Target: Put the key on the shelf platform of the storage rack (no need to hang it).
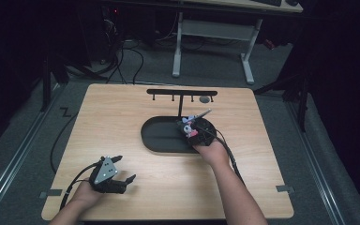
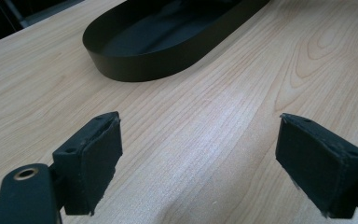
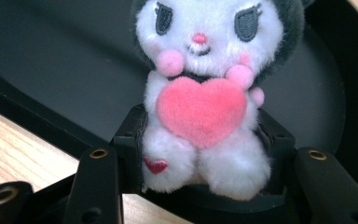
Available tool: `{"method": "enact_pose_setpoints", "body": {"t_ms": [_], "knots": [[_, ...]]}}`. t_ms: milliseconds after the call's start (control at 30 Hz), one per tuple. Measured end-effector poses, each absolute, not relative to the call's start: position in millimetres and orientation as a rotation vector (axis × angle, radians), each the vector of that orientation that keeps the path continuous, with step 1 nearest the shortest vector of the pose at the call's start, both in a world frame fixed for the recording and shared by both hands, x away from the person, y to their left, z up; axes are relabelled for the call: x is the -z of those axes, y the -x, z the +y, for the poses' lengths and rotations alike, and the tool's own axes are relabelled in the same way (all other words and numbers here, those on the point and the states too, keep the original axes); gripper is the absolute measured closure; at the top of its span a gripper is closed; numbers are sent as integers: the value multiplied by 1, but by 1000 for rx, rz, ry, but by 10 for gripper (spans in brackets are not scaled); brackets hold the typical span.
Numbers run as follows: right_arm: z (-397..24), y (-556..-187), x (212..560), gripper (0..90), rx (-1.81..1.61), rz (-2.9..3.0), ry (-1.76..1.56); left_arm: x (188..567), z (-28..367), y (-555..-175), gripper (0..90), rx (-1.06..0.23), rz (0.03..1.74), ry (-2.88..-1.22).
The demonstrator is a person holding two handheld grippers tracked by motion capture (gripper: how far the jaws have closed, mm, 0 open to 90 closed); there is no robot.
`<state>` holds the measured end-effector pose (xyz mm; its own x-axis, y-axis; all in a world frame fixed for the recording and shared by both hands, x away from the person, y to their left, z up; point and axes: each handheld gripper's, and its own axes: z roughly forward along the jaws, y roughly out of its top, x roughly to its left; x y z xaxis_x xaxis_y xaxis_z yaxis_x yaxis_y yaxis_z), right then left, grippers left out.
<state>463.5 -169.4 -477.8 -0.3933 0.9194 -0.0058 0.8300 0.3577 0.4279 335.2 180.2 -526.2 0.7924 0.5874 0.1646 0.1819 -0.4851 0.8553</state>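
Clamping the fluffy white plush toy with a dark hood and a pink velvety heart [image 3: 205,112] by its lower body, the right gripper [image 3: 200,154] is holding it over the right end of the shallow oval matte-black tray [image 1: 157,136]. The left gripper [image 1: 122,171] is hovering with its padded jaws wide apart and nothing between them, near the front left of the pale wood-grain tabletop [image 1: 122,112].

One plush toy [image 3: 209,102], one black tray [image 1: 157,136], one rack [image 1: 182,93].
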Motion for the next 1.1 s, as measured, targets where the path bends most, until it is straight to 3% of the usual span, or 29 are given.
{"method": "enact_pose_setpoints", "body": {"t_ms": [667,1100], "knots": [[-177,-461,488,464,-515,2394,-1617,526,180,-335,154,-556,571,-2058],[-174,-462,486,325,-552,2372,-1628,526,180,-335,154,-556,570,-2058]]}}
